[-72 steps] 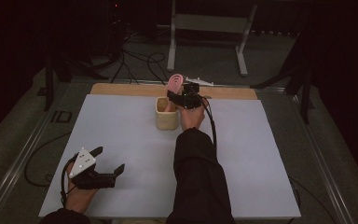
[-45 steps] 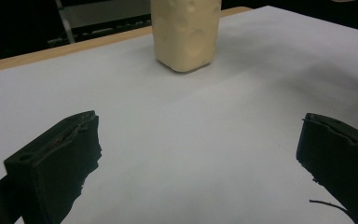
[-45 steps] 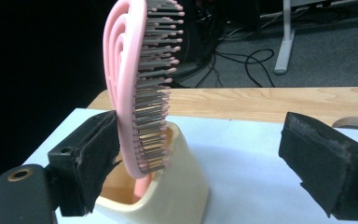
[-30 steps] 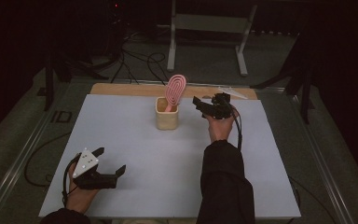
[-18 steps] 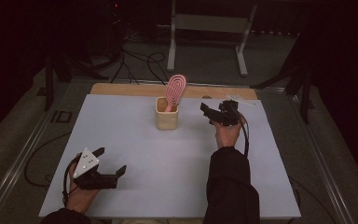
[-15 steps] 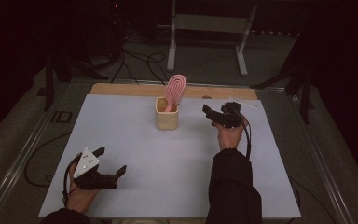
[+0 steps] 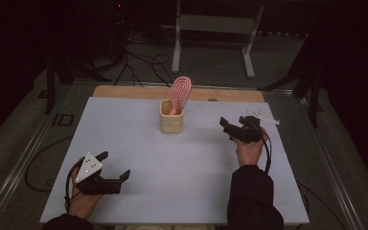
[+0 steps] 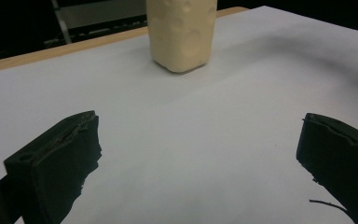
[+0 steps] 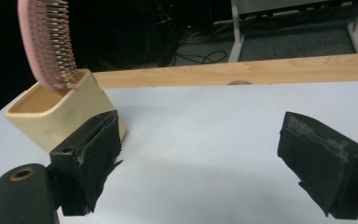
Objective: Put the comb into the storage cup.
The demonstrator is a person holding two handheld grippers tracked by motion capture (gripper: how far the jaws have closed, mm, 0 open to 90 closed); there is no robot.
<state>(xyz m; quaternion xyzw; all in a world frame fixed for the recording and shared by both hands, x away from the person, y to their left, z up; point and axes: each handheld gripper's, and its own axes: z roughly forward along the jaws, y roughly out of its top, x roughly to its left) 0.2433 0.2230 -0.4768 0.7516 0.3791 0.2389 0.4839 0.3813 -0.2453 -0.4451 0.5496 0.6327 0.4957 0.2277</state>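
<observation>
Hairbrush (image 7: 179,91) upright in cup (image 7: 171,121)

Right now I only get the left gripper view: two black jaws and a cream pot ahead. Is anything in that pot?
Observer: Yes, a pink hairbrush stands in the cream pot, handle down, bristled head above the rim.
Operator: Where is the other gripper?
Observer: The right gripper is held over the table's right side, apart from the pot, with its jaws spread and nothing between them.
Operator: And what lies beyond the table?
Observer: A dark floor with loose cables and a pale metal stand.
</observation>
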